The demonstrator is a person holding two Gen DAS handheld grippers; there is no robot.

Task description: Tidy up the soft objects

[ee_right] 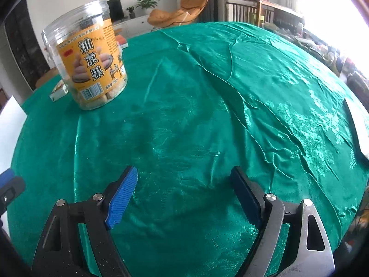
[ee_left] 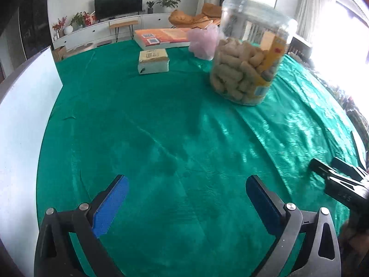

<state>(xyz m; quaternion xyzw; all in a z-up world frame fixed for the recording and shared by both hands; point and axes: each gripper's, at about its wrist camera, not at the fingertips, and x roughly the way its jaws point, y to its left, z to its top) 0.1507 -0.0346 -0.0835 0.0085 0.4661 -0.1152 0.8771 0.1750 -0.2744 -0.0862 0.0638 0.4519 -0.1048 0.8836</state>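
Note:
My left gripper (ee_left: pixel 186 182) stands open over bare green cloth (ee_left: pixel 175 143), nothing between its blue pads. My right gripper (ee_right: pixel 184 175) is also open and empty above the cloth (ee_right: pixel 207 106); its dark fingers (ee_left: pixel 322 166) show at the right edge of the left wrist view. A soft tissue pack (ee_left: pixel 153 61) lies far ahead on the table. A crumpled pink plastic bag (ee_left: pixel 204 42) sits behind a clear jar of snacks (ee_left: pixel 246 62). In the right wrist view the jar (ee_right: pixel 90 55) stands upright at far left, the tissue pack (ee_right: pixel 58 91) partly hidden behind it.
A flat orange box (ee_left: pixel 161 37) lies at the table's far edge. A white board (ee_left: pixel 25 120) borders the cloth on the left. The cloth is wrinkled on the right (ee_right: pixel 265 87). Beyond are a TV (ee_left: pixel 118 3), a cabinet and an orange chair (ee_right: pixel 180 13).

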